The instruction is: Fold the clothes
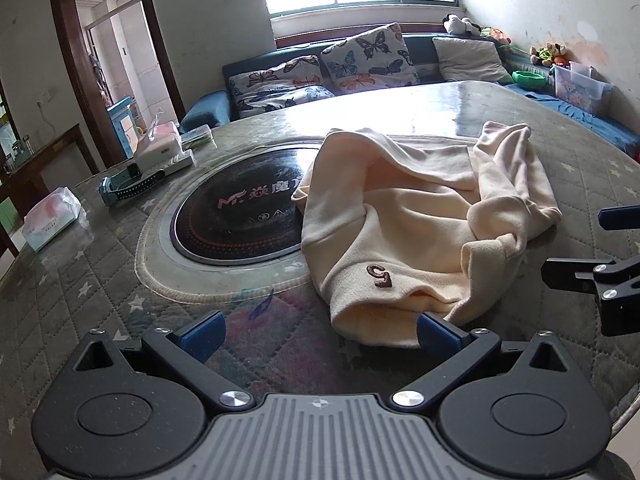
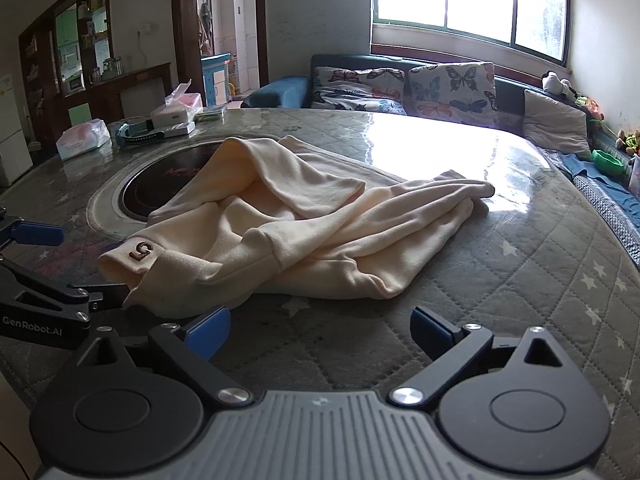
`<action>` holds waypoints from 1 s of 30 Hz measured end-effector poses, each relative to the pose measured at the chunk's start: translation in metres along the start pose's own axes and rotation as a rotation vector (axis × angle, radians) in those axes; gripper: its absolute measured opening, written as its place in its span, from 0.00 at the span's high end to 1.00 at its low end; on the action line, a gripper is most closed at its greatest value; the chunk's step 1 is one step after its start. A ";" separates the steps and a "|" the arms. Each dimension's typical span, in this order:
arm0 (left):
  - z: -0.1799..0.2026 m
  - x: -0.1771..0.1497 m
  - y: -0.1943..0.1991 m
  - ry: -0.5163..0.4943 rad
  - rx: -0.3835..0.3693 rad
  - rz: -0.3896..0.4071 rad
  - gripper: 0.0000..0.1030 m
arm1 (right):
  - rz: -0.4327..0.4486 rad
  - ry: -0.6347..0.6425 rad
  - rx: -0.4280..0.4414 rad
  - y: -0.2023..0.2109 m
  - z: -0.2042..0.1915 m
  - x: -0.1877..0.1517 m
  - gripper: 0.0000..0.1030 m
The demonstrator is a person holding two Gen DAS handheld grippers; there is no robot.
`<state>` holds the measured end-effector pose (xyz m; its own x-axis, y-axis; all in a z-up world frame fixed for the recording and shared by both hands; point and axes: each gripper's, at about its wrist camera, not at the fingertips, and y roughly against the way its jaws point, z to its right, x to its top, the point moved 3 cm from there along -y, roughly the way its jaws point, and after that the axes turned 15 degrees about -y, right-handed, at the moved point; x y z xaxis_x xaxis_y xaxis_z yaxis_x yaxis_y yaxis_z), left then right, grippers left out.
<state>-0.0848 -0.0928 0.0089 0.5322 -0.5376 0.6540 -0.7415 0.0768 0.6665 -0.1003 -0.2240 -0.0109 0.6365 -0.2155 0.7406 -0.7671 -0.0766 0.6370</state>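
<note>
1. At the left of the frame in the left wrist view, a tissue pack (image 1: 54, 216) and a white box (image 1: 162, 152) sat on the quilted table (image 1: 80, 300), beside the inset black cooktop (image 1: 236, 216).
2. At centre, the cream garment (image 1: 420, 220) lay rumpled, partly over the cooktop, its "5" patch (image 1: 379, 275) near the lower hem.
3. The left gripper (image 1: 318, 332) had its fingers spread wide, empty, one pad touching the hem.
4. In the right wrist view, the right gripper (image 2: 320, 326) hovered at bottom centre, fingers apart, holding nothing.
5. A clean fold likely called for pinching both hem corners and spreading the cloth flat first.
6. At upper right of the left view, a clear bin (image 1: 580, 84) held contents too blurred to identify; a green bowl (image 1: 529, 79) sat just left of it.
</note>
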 end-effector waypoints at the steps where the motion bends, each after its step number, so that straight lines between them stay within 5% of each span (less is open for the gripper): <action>1: 0.000 0.000 0.000 -0.001 -0.001 -0.001 0.00 | 0.000 -0.002 0.002 0.000 0.000 0.000 0.05; 30: -0.005 0.036 -0.009 -0.049 -0.013 0.076 0.01 | 0.005 -0.057 0.056 -0.016 0.001 0.028 0.19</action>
<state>-0.0567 -0.1089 0.0283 0.4532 -0.5705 0.6849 -0.7738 0.1297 0.6200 -0.0703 -0.2299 -0.0001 0.6280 -0.2715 0.7293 -0.7747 -0.1293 0.6189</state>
